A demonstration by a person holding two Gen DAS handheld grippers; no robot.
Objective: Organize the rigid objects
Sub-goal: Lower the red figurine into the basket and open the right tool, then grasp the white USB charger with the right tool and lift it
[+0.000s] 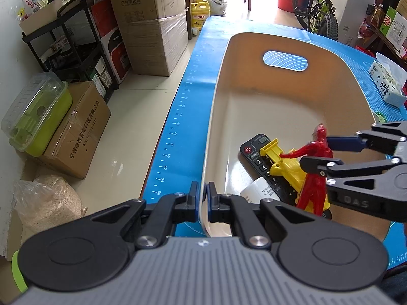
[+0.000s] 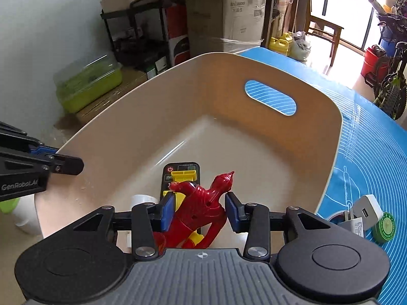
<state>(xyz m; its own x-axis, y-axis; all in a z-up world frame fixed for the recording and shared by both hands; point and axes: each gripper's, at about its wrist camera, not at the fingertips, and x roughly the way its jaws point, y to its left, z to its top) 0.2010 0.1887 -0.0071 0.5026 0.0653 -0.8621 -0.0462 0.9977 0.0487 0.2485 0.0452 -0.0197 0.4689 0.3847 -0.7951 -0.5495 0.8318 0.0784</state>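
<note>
A beige plastic basin (image 1: 221, 81) (image 2: 142, 101) stands on the blue mat. Inside lie a black remote (image 1: 254, 157) (image 2: 187, 169), a yellow toy (image 1: 282, 162) (image 2: 183, 176) and a white cup (image 1: 257, 189) (image 2: 142, 199). My left gripper (image 1: 202, 198) is shut on the basin's near rim; it also shows in the right wrist view (image 2: 68, 164). My right gripper (image 2: 199, 209) (image 1: 328, 152) is inside the basin, its blue pads on either side of a red toy figure (image 2: 203, 203) (image 1: 311, 175) with small gaps showing. The figure rests over the yellow toy.
On the mat right of the basin lie a white charger (image 2: 366, 212), a green round tin (image 2: 384, 225) and a tissue pack (image 1: 386, 84). Cardboard boxes (image 1: 152, 25), a black rack (image 1: 73, 45) and a green lidded box (image 1: 38, 117) stand on the floor to the left.
</note>
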